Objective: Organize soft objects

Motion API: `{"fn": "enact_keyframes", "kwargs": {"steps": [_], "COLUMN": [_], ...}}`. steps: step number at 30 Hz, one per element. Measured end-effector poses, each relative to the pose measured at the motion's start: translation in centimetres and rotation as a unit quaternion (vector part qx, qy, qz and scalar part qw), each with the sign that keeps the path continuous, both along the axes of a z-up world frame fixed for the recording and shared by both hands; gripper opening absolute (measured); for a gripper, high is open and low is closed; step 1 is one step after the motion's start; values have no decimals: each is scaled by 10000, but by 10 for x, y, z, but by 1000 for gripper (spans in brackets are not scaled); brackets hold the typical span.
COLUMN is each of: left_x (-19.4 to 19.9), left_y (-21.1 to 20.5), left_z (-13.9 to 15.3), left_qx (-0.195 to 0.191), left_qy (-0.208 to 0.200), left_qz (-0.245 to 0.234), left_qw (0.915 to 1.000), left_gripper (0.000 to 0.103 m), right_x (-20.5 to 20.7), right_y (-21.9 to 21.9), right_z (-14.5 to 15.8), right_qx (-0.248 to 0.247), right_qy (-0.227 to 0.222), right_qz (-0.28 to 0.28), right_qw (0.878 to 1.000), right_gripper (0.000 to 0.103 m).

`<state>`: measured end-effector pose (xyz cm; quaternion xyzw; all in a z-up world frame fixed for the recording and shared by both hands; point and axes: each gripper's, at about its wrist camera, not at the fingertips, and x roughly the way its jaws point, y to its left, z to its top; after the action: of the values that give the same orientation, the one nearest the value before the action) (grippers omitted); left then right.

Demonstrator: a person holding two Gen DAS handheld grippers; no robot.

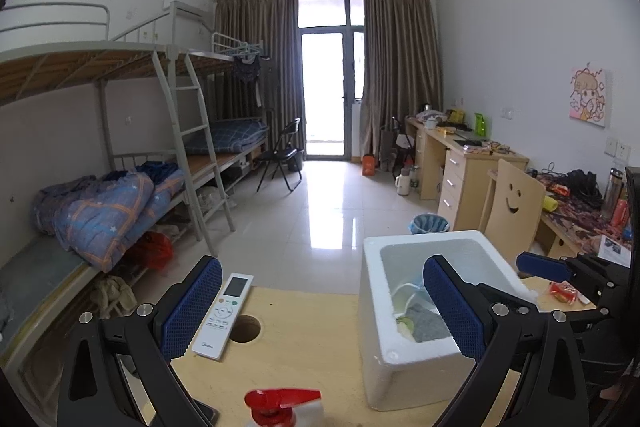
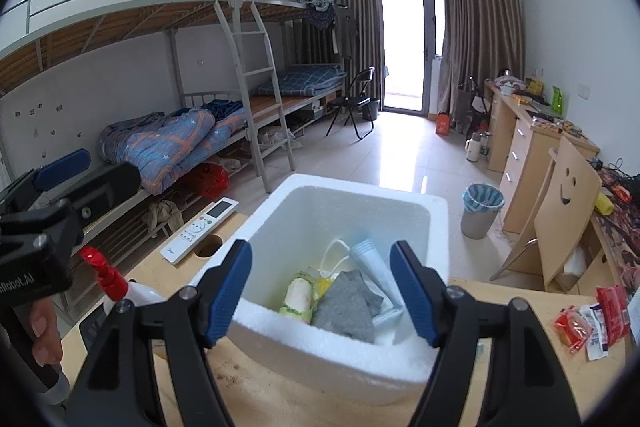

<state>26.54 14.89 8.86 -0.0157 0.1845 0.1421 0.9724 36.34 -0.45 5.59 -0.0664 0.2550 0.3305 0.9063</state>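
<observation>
A white foam box (image 2: 352, 351) stands on the wooden table (image 2: 280, 399). Inside lie a grey cloth (image 2: 350, 307), a rolled pale towel (image 2: 298, 299), a yellow-and-white bag (image 2: 332, 263) and a light blue folded item (image 2: 372, 259). My right gripper (image 2: 322, 291) is open and empty, its fingers held above the box's near rim. My left gripper (image 1: 324, 307) is open and empty, left of the box (image 1: 400, 367), and also shows at the left in the right wrist view (image 2: 64, 167). The grey cloth shows in the left wrist view (image 1: 426, 323).
A white remote (image 1: 224, 315) lies beside a round hole (image 1: 244, 329) in the table. A red-capped spray bottle (image 1: 284, 405) stands at the near edge. Red snack packets (image 2: 592, 319) lie right of the box. Bunk beds, desks, a chair and a bin (image 2: 480, 205) stand beyond.
</observation>
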Motion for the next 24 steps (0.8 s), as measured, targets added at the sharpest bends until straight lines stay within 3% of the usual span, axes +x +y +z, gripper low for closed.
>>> {"fn": "enact_keyframes", "kwargs": {"steps": [7,11,24], "left_x": [-25,-42,-82], "left_y": [-13,-22,-48], "left_z": [7,11,17], "left_qx": [17,46,54], "left_qy": [-53,-82,-116], "left_qz": [-88,-129,-367], "left_qw": [9999,9999,9992], "left_gripper": [101,101,102], "right_x": [-25,-43,-87], "right_y": [-17,-29,-56], "right_z": [11,16,31], "right_qx": [116,219,317], "right_qy": [-55,-137,-332], "right_qz": [-160,-249,-378], "right_qw": [9998,9994,9982], "right_gripper": [89,103,103]}}
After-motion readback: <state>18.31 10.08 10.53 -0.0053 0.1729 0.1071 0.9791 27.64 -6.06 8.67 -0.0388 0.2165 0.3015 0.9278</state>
